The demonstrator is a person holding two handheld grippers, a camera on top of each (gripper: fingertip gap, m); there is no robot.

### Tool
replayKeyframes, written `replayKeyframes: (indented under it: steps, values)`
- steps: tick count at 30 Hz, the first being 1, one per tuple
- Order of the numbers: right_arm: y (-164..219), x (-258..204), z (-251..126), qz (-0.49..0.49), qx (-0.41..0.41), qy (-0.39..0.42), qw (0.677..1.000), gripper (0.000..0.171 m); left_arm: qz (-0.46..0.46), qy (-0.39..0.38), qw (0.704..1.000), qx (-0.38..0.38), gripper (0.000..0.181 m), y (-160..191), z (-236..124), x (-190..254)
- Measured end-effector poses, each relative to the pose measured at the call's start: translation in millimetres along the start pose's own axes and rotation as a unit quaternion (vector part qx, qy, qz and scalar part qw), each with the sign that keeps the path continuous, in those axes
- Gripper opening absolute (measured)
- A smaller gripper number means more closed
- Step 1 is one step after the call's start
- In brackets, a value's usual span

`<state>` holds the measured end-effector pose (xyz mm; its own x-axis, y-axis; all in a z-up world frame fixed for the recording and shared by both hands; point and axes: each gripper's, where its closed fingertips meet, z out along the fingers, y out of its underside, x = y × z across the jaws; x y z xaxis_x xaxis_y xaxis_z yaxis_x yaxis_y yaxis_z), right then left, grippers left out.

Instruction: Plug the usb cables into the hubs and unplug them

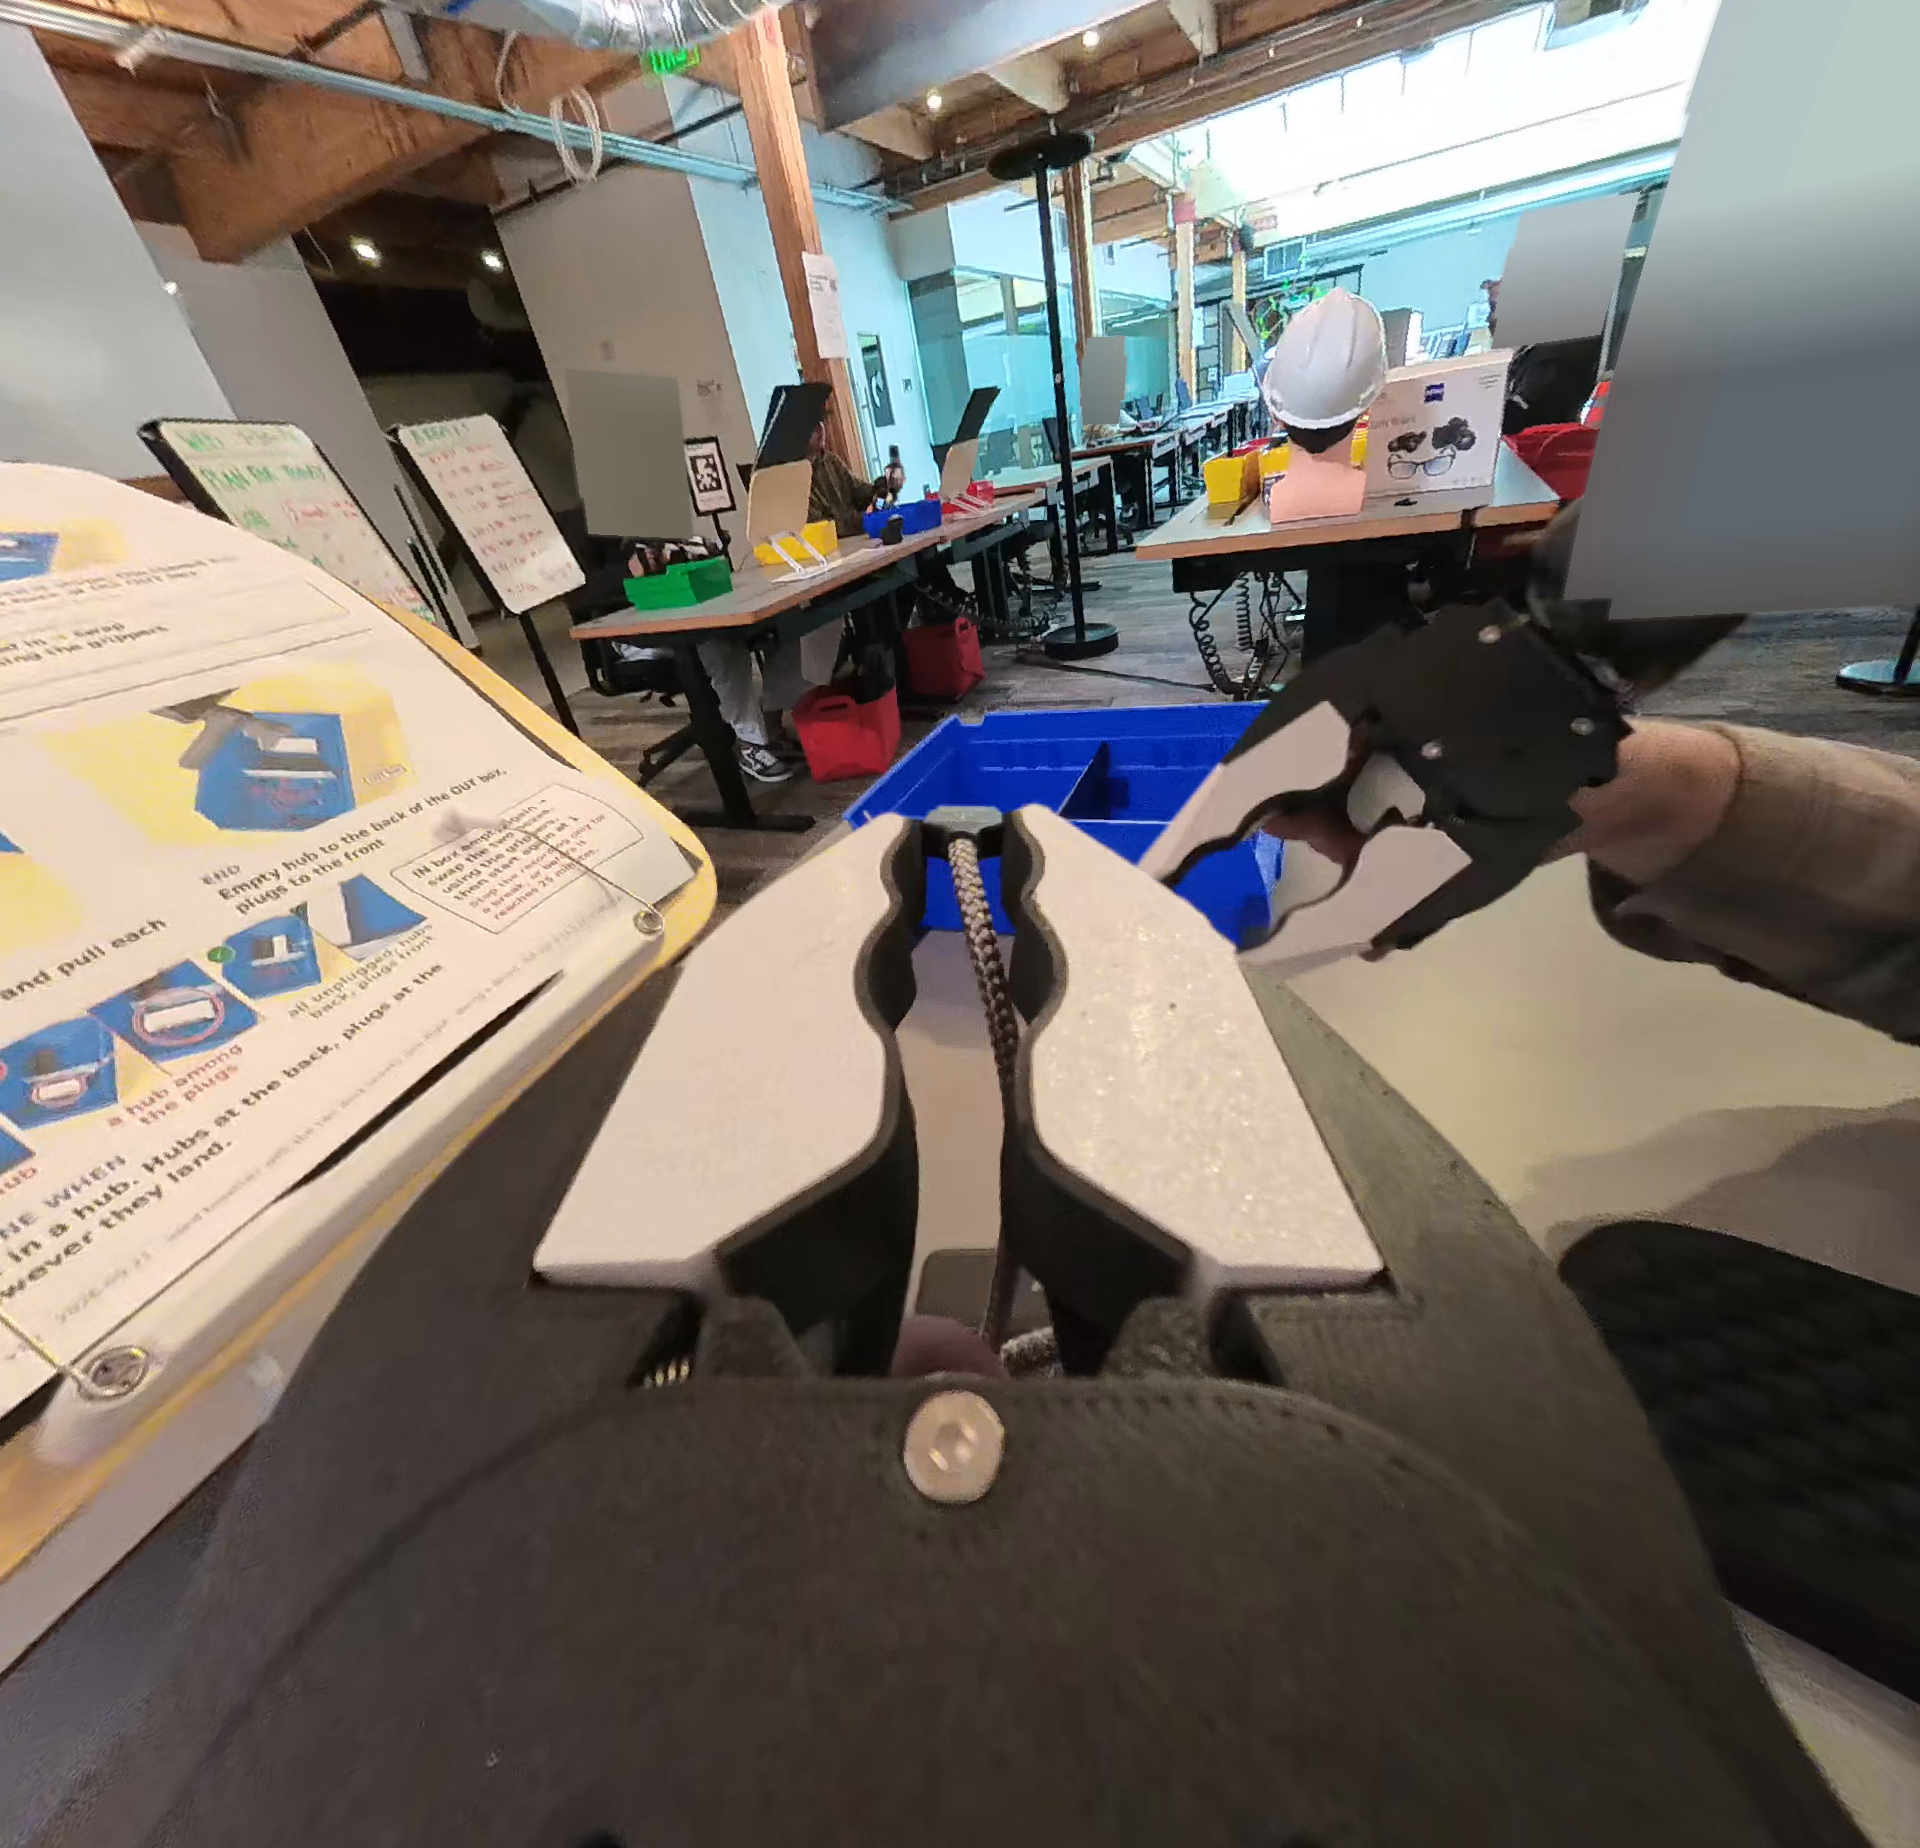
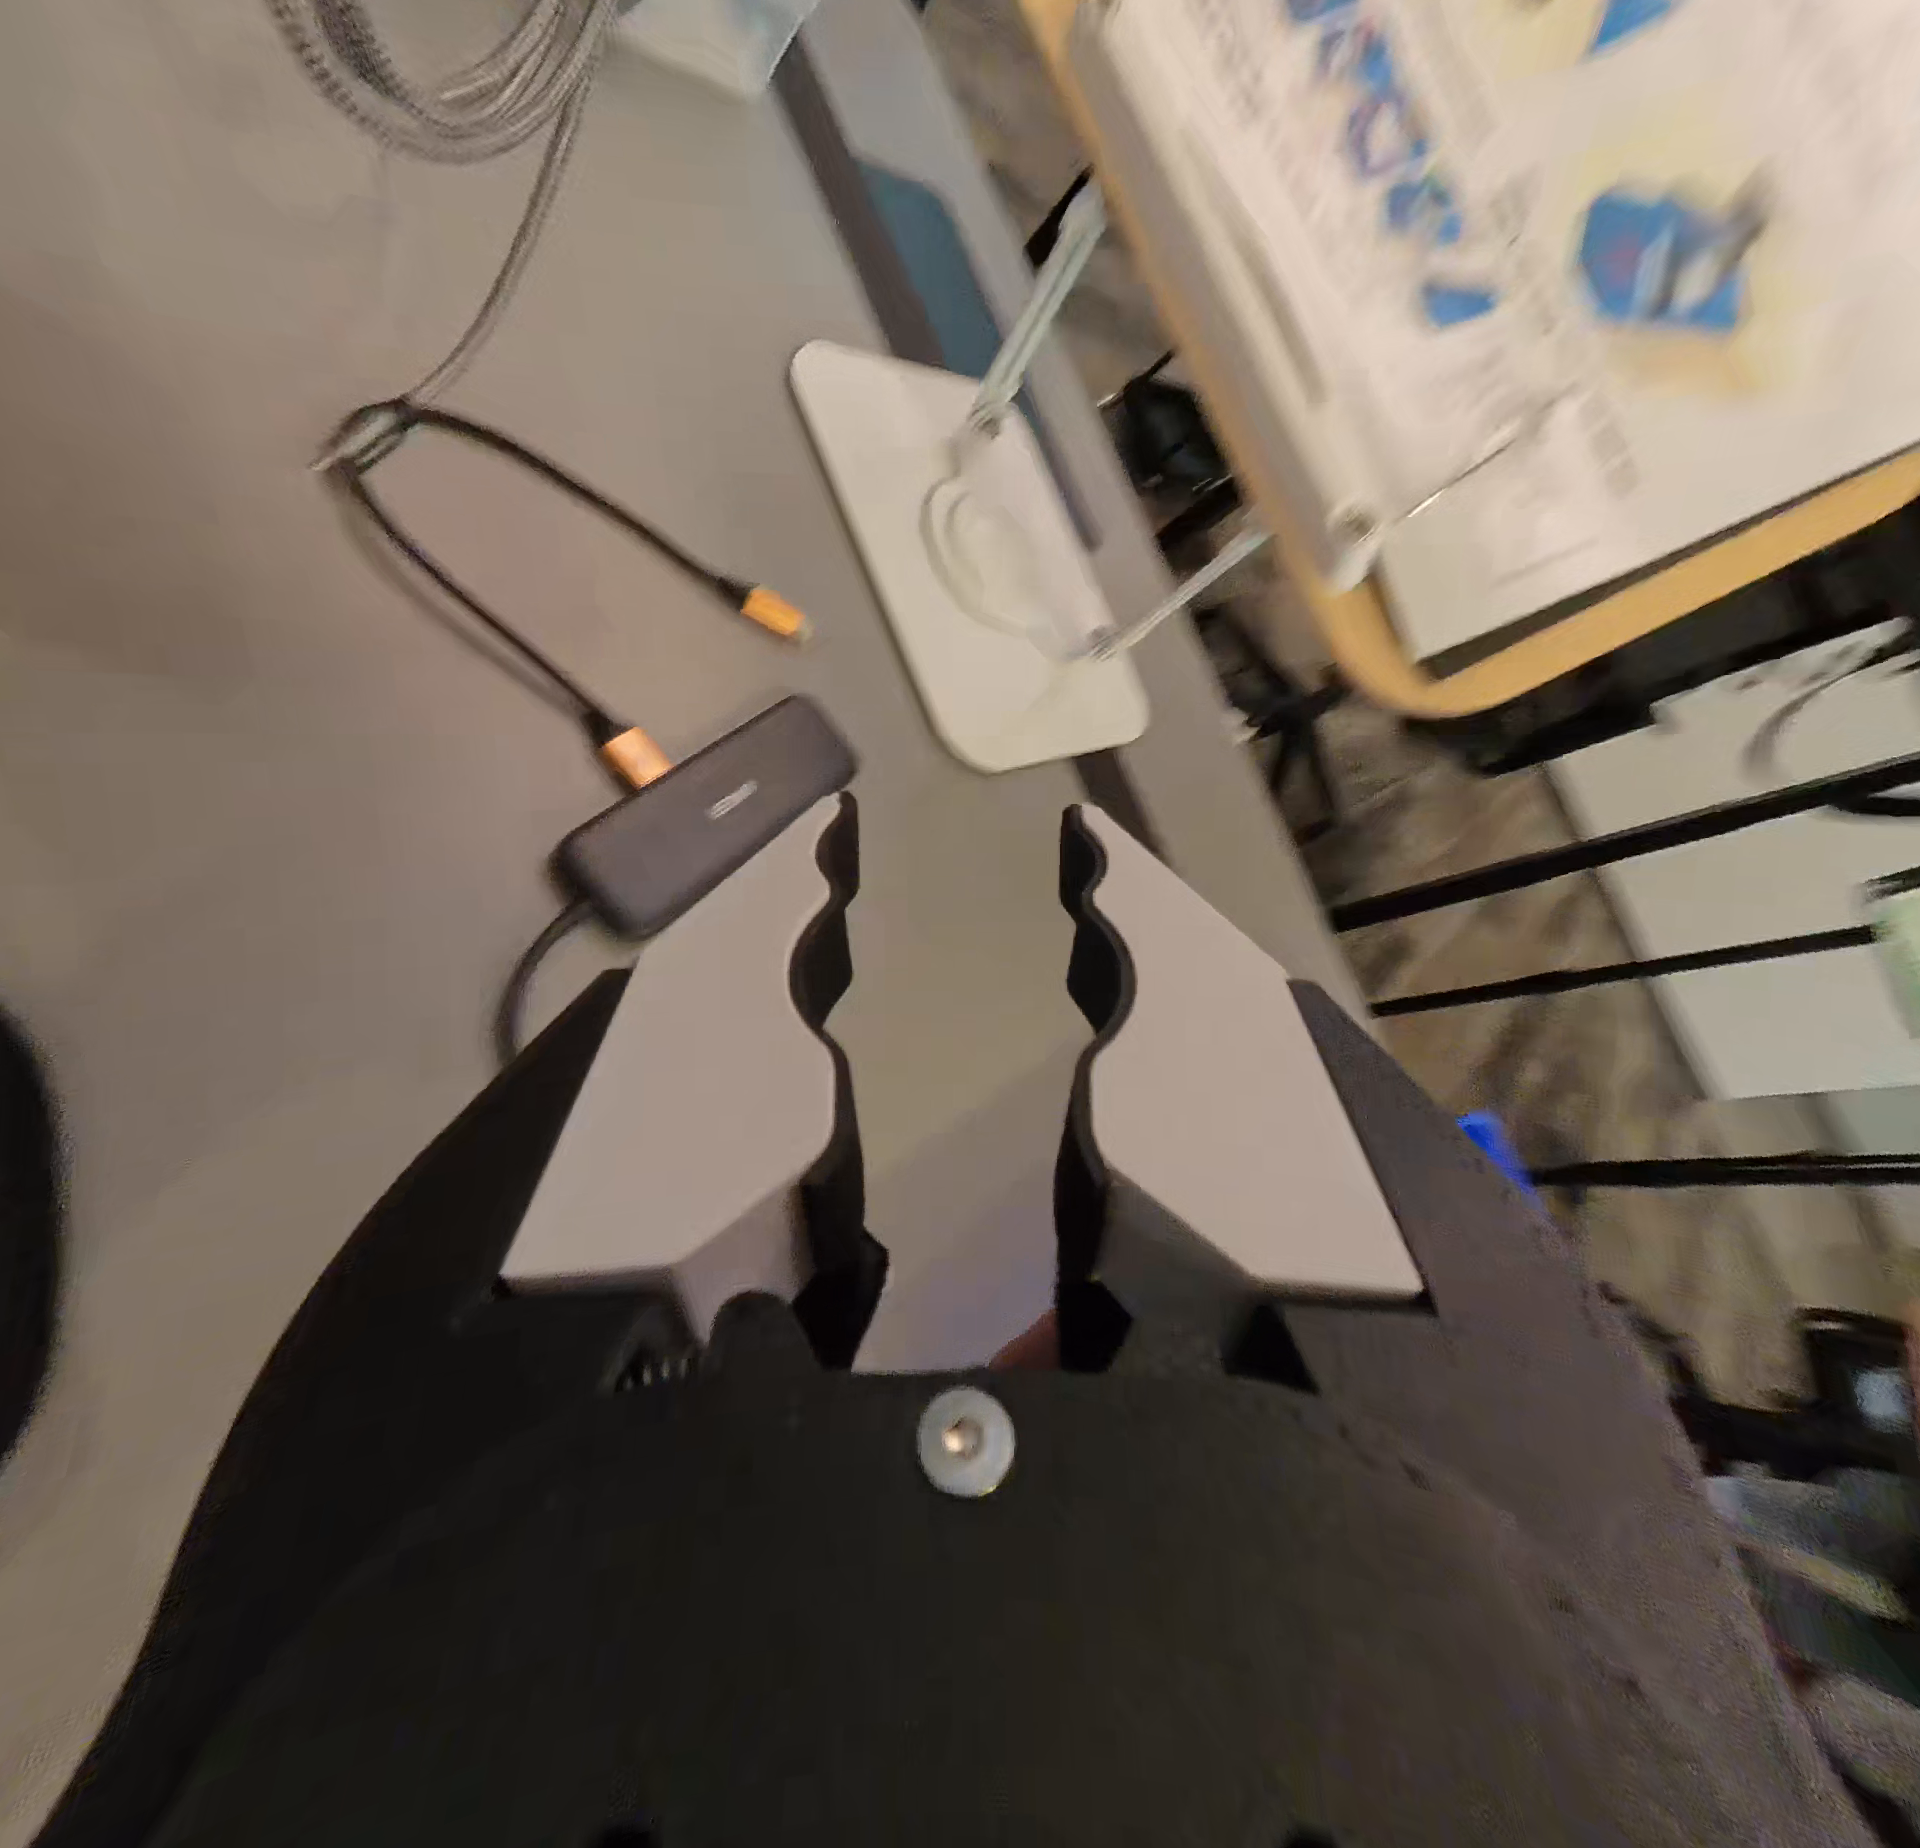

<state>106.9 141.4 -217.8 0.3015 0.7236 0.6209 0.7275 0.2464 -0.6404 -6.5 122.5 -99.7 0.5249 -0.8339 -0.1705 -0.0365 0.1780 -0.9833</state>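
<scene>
My left gripper (image 1: 964,830) is shut on a braided black-and-grey usb cable (image 1: 987,977) that runs back between its fingers; a grey plug end (image 1: 964,817) shows at the tips. My right gripper (image 2: 956,811) is open and empty, hovering over the table just right of a dark grey hub (image 2: 707,811). It also shows in the left wrist view (image 1: 1216,905), open, held by a hand. An orange-ended black cable (image 2: 634,754) is plugged into the hub's side; its other orange plug (image 2: 774,616) lies free on the table.
A blue divided bin (image 1: 1049,780) stands ahead of the left gripper. A tilted board with an instruction sheet (image 1: 260,863) stands on a white base (image 2: 966,551) near the table edge. A coil of grey braided cable (image 2: 457,63) lies farther back. Office desks lie beyond. It is some 15 cm from my right tips to the dark grey hub (image 2: 707,811).
</scene>
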Motion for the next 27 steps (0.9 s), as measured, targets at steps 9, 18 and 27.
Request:
replayKeyframes:
  steps: [9, 18, 27]
  values:
    - [42.0, -71.8, 39.3, 0.186, -0.092, -0.128, 0.97, 0.054, 0.016, 0.006, 1.0, -0.002, 0.013, 5.7, 1.9, -13.6]
    - [71.5, -103.6, 80.5, 0.304, -0.167, -0.078, 0.935, 0.064, 0.026, 0.001, 1.0, 0.014, 0.013, -6.1, -1.5, -25.6]
    - [70.4, -104.8, 88.1, 0.363, -0.145, -0.057, 0.919, 0.042, 0.028, 0.004, 0.999, 0.029, 0.013, -16.6, -8.5, -24.9]
